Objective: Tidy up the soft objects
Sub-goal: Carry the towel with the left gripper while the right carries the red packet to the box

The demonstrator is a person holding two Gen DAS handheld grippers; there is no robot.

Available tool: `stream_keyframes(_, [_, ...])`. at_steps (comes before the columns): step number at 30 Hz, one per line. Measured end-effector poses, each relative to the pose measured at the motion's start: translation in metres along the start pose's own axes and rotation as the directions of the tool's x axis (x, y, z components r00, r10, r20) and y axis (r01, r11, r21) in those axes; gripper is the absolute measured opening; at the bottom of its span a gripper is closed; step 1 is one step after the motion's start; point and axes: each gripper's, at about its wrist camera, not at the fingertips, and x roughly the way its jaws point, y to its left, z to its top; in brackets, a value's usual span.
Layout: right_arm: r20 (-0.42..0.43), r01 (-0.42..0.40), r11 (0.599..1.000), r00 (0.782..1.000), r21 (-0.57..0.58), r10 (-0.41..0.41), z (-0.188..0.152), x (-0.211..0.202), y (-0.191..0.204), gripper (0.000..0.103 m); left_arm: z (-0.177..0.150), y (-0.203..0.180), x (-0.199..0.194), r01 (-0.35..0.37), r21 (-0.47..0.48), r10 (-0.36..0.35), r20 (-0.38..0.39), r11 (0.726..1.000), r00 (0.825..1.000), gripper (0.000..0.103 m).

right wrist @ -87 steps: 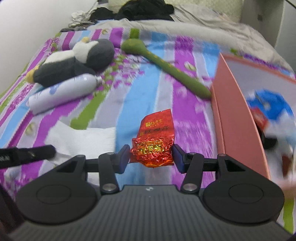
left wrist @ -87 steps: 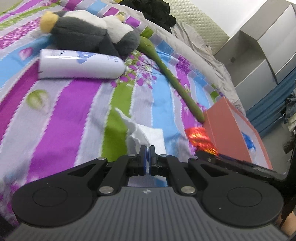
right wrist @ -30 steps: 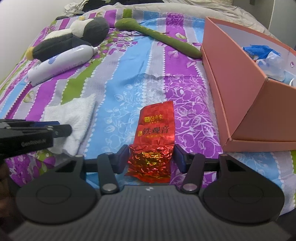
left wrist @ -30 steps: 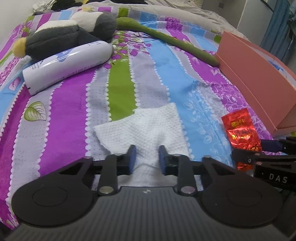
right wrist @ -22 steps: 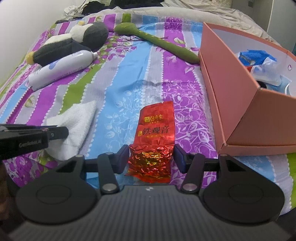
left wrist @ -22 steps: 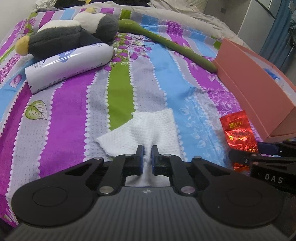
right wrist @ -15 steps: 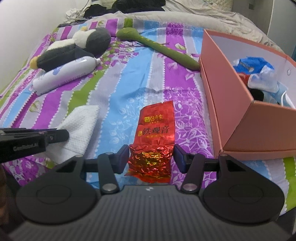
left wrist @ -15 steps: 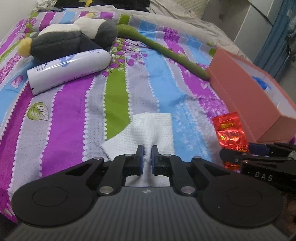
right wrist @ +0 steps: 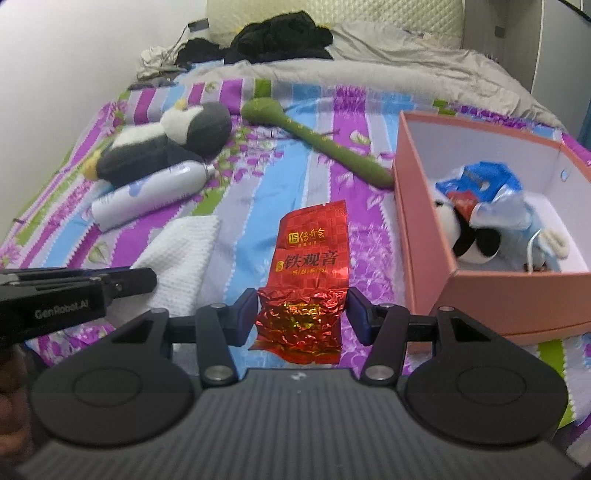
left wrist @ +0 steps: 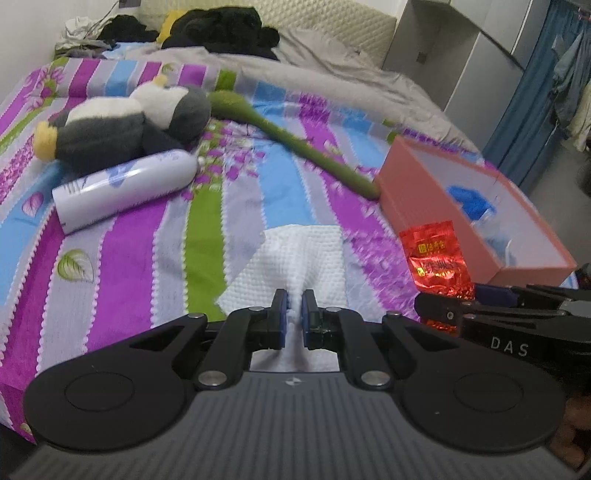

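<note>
My left gripper (left wrist: 293,308) is shut on the near edge of a white cloth (left wrist: 295,254) and holds it above the striped bedspread (left wrist: 122,266). The cloth also shows in the right wrist view (right wrist: 184,254). My right gripper (right wrist: 303,312) is shut on a red foil tea packet (right wrist: 306,280) and holds it off the bed; the packet also shows in the left wrist view (left wrist: 434,258). The pink box (right wrist: 424,236) stands to the right, with a small panda plush (right wrist: 469,236) and blue bags inside.
A grey and white penguin plush (left wrist: 122,129), a white tube (left wrist: 122,188) and a long green soft stick (left wrist: 295,144) lie further back on the bed. Dark clothes (left wrist: 221,33) are piled at the headboard. A white cabinet (left wrist: 461,62) stands at the right.
My left gripper closed on the white cloth and lifted it. Both grippers rose, so the bed and the inside of the pink box show from higher up.
</note>
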Motion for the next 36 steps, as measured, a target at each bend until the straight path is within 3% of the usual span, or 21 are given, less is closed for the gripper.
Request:
stream_keyframes(9, [0.075, -0.012, 0.999, 0.997, 0.033, 0.009, 0.024, -0.041, -0.016, 0.055, 0.032, -0.030, -0.035, 0.052, 0.032, -0.054, 0.068, 0.998, 0.996, 0.010])
stream_keyframes(16, [0.119, -0.004, 0.998, 0.993, 0.068, -0.004, 0.035, -0.064, -0.038, 0.055, 0.050, -0.068, -0.043, 0.104, 0.082, -0.110, 0.079, 0.991, 0.991, 0.010])
stream_keyframes(30, [0.117, 0.110, 0.975, 0.984, 0.191, -0.134, 0.026, -0.099, -0.118, 0.055, 0.069, -0.168, -0.015, 0.249, 0.190, -0.258, 0.022, 0.950, 0.966, 0.010])
stream_keyframes(36, [0.105, 0.137, 0.959, 0.980, 0.247, -0.167, 0.027, -0.092, -0.149, 0.055, 0.085, -0.198, 0.015, 0.293, 0.215, -0.296, -0.018, 0.932, 0.955, 0.010])
